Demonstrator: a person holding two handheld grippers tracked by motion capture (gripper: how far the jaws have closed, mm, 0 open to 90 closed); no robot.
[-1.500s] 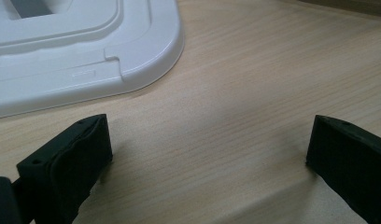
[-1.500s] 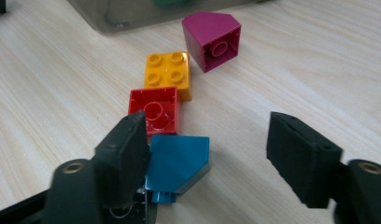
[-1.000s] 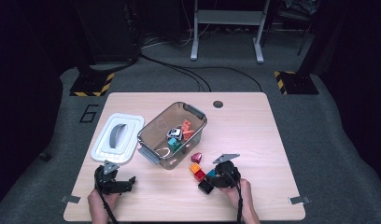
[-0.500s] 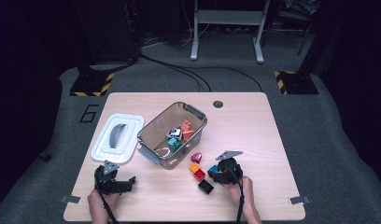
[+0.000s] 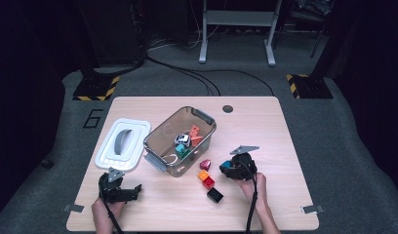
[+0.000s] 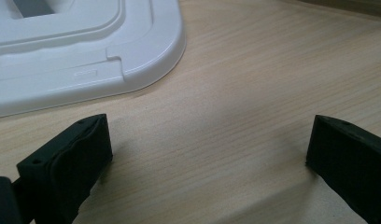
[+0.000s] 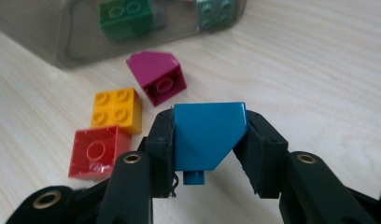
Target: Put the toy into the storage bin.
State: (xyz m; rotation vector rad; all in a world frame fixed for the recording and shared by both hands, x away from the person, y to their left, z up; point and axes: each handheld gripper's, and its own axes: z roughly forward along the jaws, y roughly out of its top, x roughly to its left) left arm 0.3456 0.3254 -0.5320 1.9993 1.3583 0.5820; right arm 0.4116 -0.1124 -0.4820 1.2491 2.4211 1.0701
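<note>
Right gripper (image 7: 209,140) clamps blue brick (image 7: 208,133), frame centre, lifted for bin (image 5: 180,139) | left gripper (image 6: 209,154) released, idle

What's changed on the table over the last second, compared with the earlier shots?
The right gripper has drawn back from the loose bricks toward the table's right, lifting away with the blue brick clamped between its jaws. The black brick it covered now lies exposed. The left gripper, lid, bin and other bricks stayed put.
</note>
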